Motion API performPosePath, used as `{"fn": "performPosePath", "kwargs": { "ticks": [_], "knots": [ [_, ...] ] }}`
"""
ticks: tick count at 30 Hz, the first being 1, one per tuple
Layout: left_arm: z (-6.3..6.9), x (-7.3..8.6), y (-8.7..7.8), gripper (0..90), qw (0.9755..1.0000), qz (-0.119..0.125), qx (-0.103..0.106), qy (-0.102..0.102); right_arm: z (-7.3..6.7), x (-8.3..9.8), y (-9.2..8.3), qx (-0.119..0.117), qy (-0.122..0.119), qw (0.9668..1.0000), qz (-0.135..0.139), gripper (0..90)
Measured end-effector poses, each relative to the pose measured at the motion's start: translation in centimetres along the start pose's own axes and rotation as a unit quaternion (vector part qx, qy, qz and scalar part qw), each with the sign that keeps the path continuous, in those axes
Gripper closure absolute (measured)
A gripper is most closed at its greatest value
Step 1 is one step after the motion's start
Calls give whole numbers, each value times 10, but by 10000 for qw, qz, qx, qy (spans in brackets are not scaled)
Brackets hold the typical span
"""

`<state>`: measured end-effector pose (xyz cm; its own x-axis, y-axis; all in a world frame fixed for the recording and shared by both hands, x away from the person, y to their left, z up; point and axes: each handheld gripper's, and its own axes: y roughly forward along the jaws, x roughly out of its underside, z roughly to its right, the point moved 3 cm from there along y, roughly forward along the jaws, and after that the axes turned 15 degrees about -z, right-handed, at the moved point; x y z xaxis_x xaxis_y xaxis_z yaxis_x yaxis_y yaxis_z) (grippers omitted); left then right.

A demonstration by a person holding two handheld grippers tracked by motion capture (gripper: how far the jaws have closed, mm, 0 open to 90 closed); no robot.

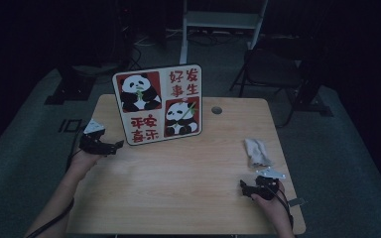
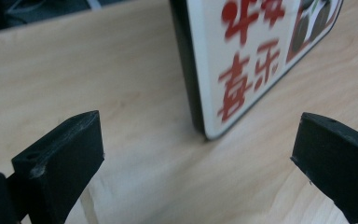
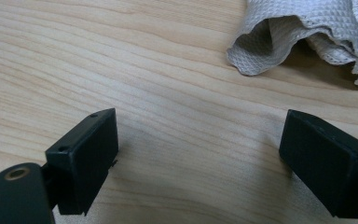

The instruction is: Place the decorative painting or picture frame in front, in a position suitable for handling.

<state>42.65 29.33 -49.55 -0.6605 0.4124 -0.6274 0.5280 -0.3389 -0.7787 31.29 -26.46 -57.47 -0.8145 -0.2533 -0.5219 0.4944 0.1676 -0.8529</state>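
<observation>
Left gripper [image 1: 113, 146] lining up on panda board's [image 1: 158, 104] lower corner, jaws spread wide, nothing held.
Board stands at table's [image 1: 188, 173] far-left; approach square to edge, clamp w/o tipping. Right gripper [image 3: 200, 154] also wide, cloth [image 3: 307, 37] just ahead.

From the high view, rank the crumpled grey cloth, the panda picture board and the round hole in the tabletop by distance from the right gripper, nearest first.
1. Crumpled grey cloth, just beyond the right gripper, near the table's right edge.
2. Round hole in the tabletop, far edge, right of the board.
3. Panda picture board, standing at the far left-centre; its nearest corner is close to the hole's range.
</observation>
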Motion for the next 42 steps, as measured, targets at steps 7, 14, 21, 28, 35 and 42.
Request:
{"fn": "performPosePath", "kwargs": {
  "ticks": [7, 14, 21, 28, 35, 42],
  "knots": [
    [-2, -22, 2, 23, 9999, 96, -31, 110, 0, 0, 0, 0, 0, 10000, 0, 111],
    [-8, -41, 3, 23, 9996, 261, 23, 144, 0, 0, 0, 0, 0, 10000, 1, 111],
    [-13, -56, 8, 24, 9993, 325, 91, 147, 0, 0, 0, -1, 1, 10000, 1, 111],
    [-19, -71, 12, 24, 9986, 489, 95, 151, 0, 0, 0, 0, 0, 10000, 3, 111],
    [-20, -81, 16, 141, 9968, 669, 366, 239, 0, 0, 0, 0, -1, 10000, 3, 111],
    [-26, -85, 29, 334, 9924, 821, 881, 269, 0, 0, 0, 0, -1, 10000, 3, 111]
  ]
}}
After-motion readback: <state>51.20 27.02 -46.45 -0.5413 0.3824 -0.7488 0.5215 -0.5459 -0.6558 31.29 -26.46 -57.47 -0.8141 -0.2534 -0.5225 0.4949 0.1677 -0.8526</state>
